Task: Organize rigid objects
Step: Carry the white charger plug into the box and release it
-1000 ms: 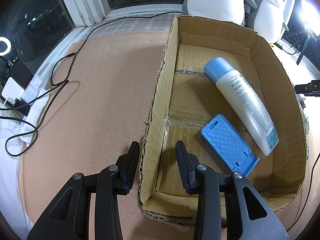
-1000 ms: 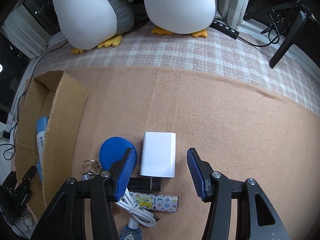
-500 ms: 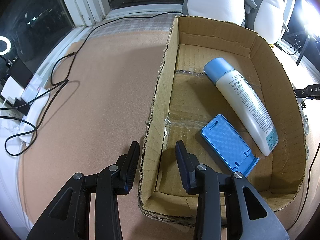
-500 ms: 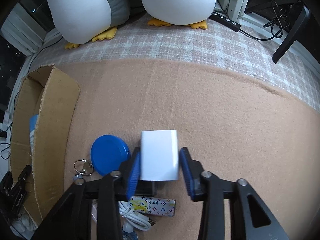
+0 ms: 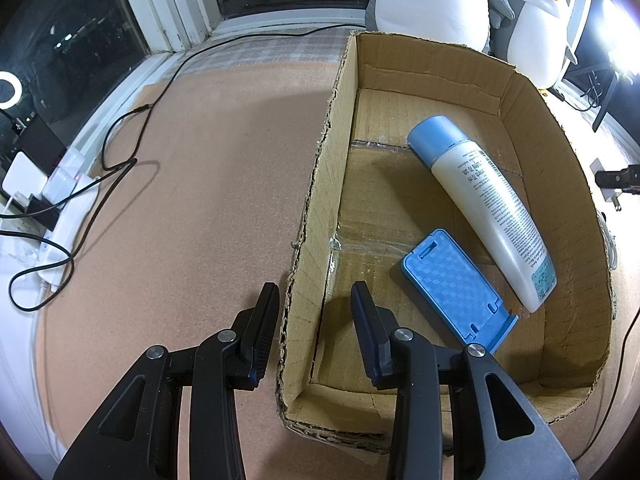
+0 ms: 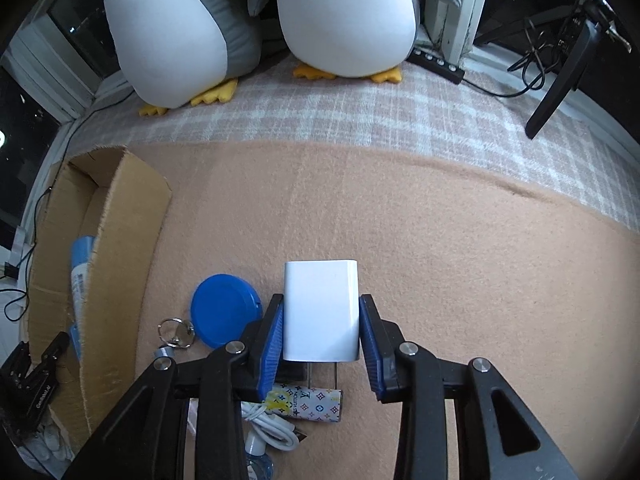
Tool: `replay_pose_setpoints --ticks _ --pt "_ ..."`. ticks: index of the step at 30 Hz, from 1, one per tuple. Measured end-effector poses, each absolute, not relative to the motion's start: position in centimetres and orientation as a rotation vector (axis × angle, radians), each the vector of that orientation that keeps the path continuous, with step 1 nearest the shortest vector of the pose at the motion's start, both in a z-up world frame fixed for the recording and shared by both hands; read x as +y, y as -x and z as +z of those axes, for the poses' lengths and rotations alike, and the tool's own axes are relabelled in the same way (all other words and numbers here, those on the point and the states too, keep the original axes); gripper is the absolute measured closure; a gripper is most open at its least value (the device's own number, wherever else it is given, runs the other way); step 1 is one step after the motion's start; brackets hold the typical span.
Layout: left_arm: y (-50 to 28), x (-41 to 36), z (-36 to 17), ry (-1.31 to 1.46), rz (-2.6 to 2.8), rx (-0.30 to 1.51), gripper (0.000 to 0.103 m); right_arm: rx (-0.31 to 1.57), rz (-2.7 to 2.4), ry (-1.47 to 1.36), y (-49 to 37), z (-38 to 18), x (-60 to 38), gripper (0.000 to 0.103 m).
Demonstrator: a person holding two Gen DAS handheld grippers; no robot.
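My right gripper is shut on a white wall charger with two prongs and holds it above the tan mat. Below it lie a blue round disc, a key ring, a patterned tube and a white cable. My left gripper is open and straddles the left wall of the cardboard box. Inside the box lie a white bottle with a blue cap and a blue phone stand. The box also shows in the right wrist view.
Two plush penguins sit on the checked cloth behind the mat. A black power strip and a dark stand leg are at the back right. Cables and a white power strip lie left of the box.
My right gripper has closed on the white charger and lifted it off the mat. The left gripper has not moved.
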State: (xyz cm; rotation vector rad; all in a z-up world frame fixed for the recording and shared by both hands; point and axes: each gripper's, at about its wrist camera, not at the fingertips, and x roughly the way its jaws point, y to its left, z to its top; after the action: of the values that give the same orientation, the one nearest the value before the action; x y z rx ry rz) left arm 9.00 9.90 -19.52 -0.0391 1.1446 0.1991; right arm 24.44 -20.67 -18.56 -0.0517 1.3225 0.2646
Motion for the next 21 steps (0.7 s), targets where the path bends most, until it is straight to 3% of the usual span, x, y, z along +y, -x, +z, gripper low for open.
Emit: replay_pose_setpoints --ticks 21 --pt "-8.9 9.9 -19.6 0.046 0.197 1.143 0.067 1.204 0.508 0.124 -22.6 -11.2 -9.8 0.071"
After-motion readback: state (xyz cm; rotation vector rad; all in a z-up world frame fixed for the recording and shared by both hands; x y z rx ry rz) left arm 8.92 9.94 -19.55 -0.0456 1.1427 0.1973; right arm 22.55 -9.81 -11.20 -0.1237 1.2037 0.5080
